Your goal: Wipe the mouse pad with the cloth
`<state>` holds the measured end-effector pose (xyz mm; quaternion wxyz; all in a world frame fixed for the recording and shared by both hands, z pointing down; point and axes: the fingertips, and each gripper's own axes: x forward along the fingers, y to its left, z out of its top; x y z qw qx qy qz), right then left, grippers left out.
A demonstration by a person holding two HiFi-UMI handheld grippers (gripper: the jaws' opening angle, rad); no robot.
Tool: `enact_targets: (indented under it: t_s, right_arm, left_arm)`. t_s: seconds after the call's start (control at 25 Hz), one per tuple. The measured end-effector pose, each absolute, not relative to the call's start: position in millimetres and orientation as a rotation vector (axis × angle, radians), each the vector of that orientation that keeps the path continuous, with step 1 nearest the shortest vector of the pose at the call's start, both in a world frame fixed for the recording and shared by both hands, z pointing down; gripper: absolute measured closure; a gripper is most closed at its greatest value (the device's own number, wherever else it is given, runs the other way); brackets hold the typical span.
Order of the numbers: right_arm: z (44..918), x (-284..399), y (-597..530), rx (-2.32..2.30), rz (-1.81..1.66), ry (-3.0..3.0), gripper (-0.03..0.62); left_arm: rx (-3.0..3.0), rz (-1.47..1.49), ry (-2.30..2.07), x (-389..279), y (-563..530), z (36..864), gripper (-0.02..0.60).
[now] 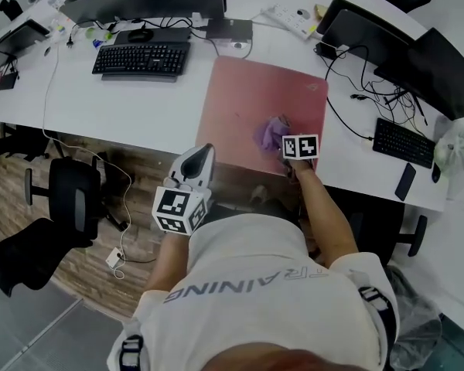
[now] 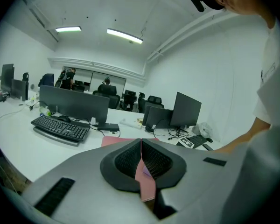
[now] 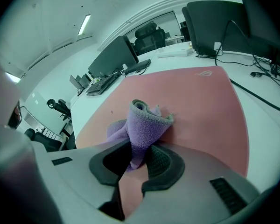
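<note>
Cloth [image 3: 142, 122]: purple, bunched, pinched in my right gripper [image 3: 137, 161], jaws clenched on its lower fold; the rest of it stands up ahead of the jaws and rests on the mouse pad [image 3: 205, 101]; in the head view the cloth [image 1: 269, 134] sits on the near right part of the pink mouse pad [image 1: 243, 91], touching it; right gripper [image 1: 284, 142] just behind it on my side; so grasp done, cloth down on pad, wiping looks under way or about to start; no view shows which parts are wiped; I judge the far and left stretches are left to do; left gripper [image 1: 204, 154] hovers by the pad's near left edge, apart from the cloth; from its own view, left gripper [image 2: 141, 158] has jaws pressed together on nothing; keyboard [image 1: 141, 58] lies beyond, off the pad.
</note>
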<state>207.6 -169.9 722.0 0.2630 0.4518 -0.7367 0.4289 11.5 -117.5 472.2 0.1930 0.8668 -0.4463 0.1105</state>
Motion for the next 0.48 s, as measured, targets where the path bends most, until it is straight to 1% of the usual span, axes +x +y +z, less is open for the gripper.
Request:
enact_targets:
  t_s: [0.48]
  right_arm:
    - [720.1, 319.1, -136.3, 1.324, 1.178, -1.932, 0.505]
  left_arm:
    - [2.495, 0.267, -1.153, 101.3, -108.7, 475.2, 0.549]
